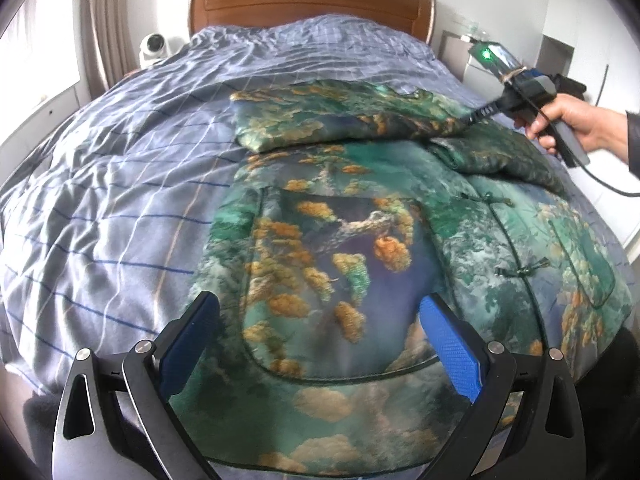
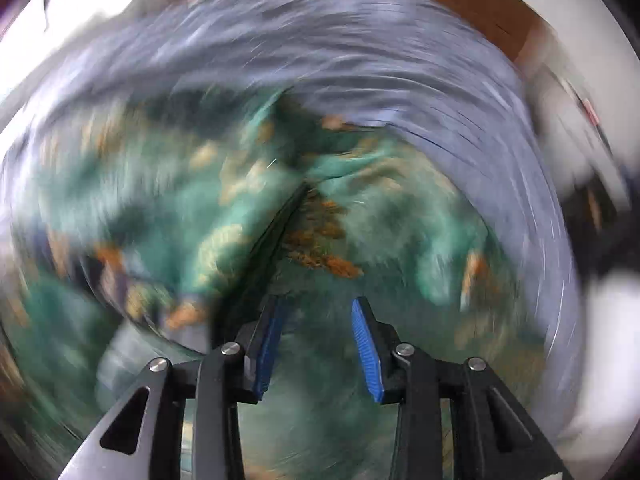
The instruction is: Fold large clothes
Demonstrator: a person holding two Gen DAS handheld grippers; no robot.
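Note:
A large padded jacket in green with orange tree print lies spread on the bed, its front with knot buttons facing up. One sleeve is folded across the top of it. My left gripper hovers open over the hem with nothing between its blue pads. A hand holds my right gripper at the far right, its tips at the folded sleeve near the collar. The right wrist view is badly blurred: the right gripper stands partly open over the jacket, nothing seen between its pads.
The bed has a crumpled blue striped sheet and a brown wooden headboard. A white camera stands on the left bedside. White cupboards are at the right, and a black cable trails from the right gripper.

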